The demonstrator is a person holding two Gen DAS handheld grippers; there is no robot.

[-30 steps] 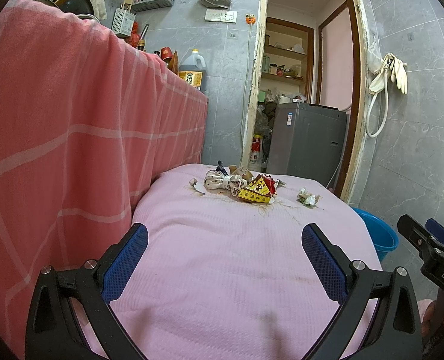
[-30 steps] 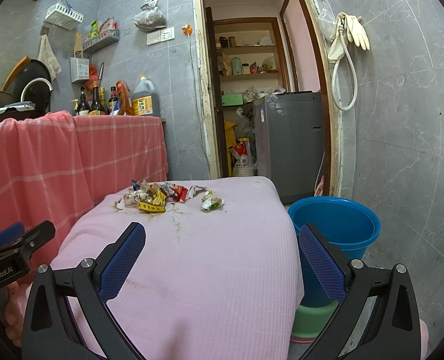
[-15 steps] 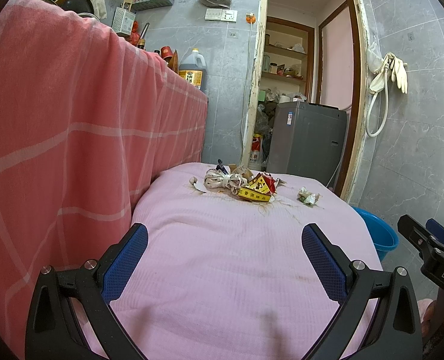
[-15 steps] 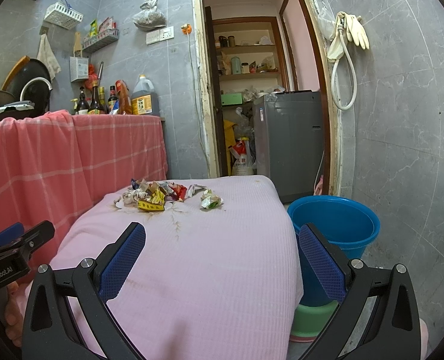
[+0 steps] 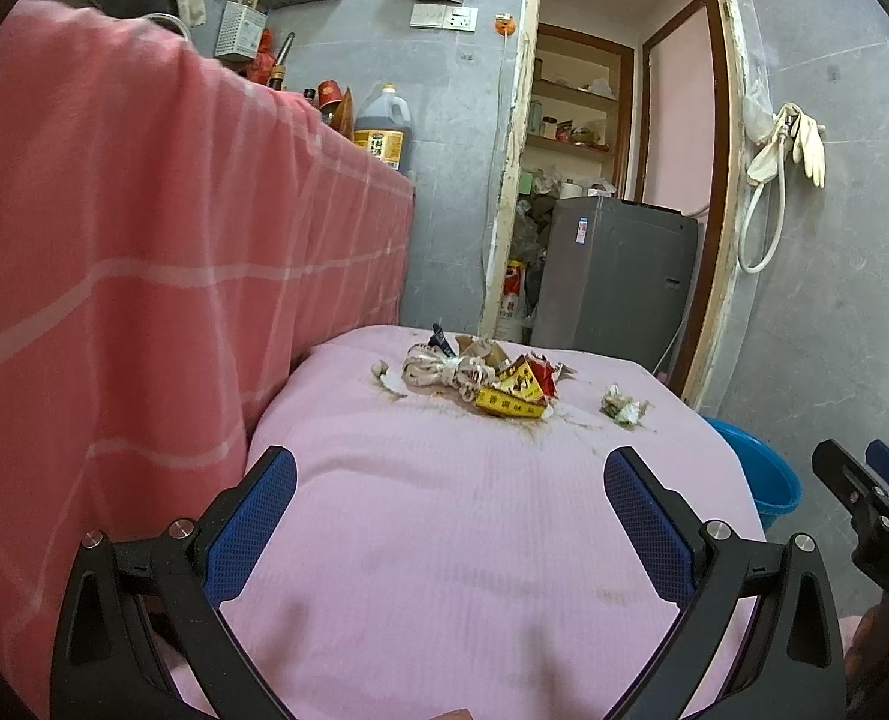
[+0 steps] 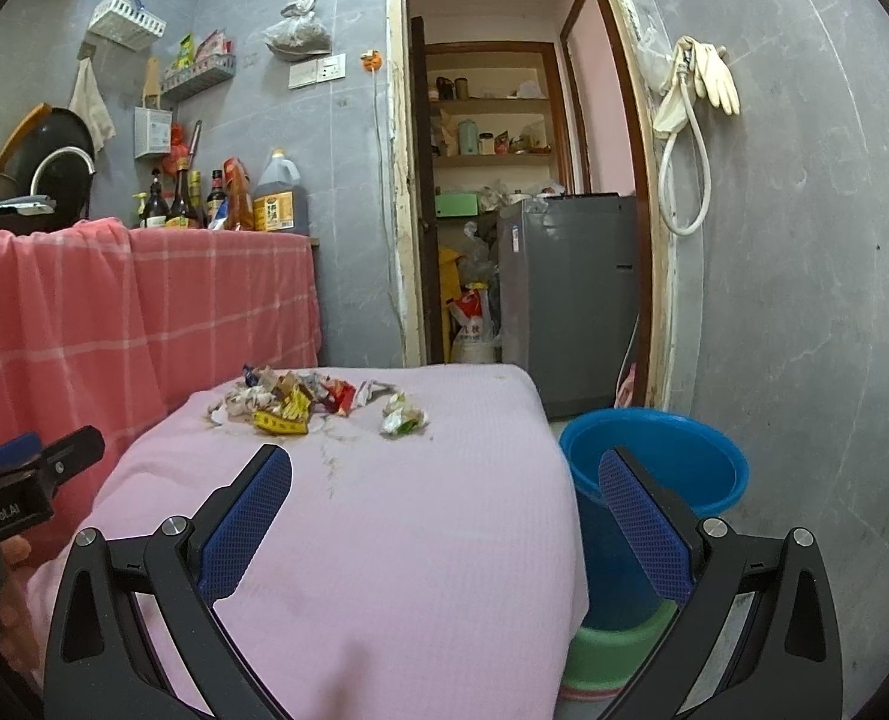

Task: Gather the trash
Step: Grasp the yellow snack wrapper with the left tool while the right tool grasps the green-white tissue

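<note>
A heap of trash (image 5: pixel 480 378) (image 6: pixel 291 399), wrappers, a yellow packet and crumpled paper, lies at the far end of a table under a pink cloth (image 5: pixel 444 540) (image 6: pixel 384 510). One crumpled scrap (image 5: pixel 623 407) (image 6: pixel 402 414) sits apart, right of the heap. My left gripper (image 5: pixel 450 516) is open over the near cloth, well short of the trash, nothing between its fingers. My right gripper (image 6: pixel 444 510) is open too, empty, hovering over the table's right edge. A blue bucket (image 6: pixel 654 474) (image 5: pixel 762 474) stands on the floor right of the table.
A counter draped in red checked cloth (image 5: pixel 144 240) (image 6: pixel 144 312) runs along the left, with bottles and an oil jug (image 6: pixel 279 195) on top. A grey washing machine (image 6: pixel 564 294) stands in the doorway behind. A green basin (image 6: pixel 612 642) sits under the bucket.
Both grippers have barely shifted; the views are nearly the same. The trash lies as before.
</note>
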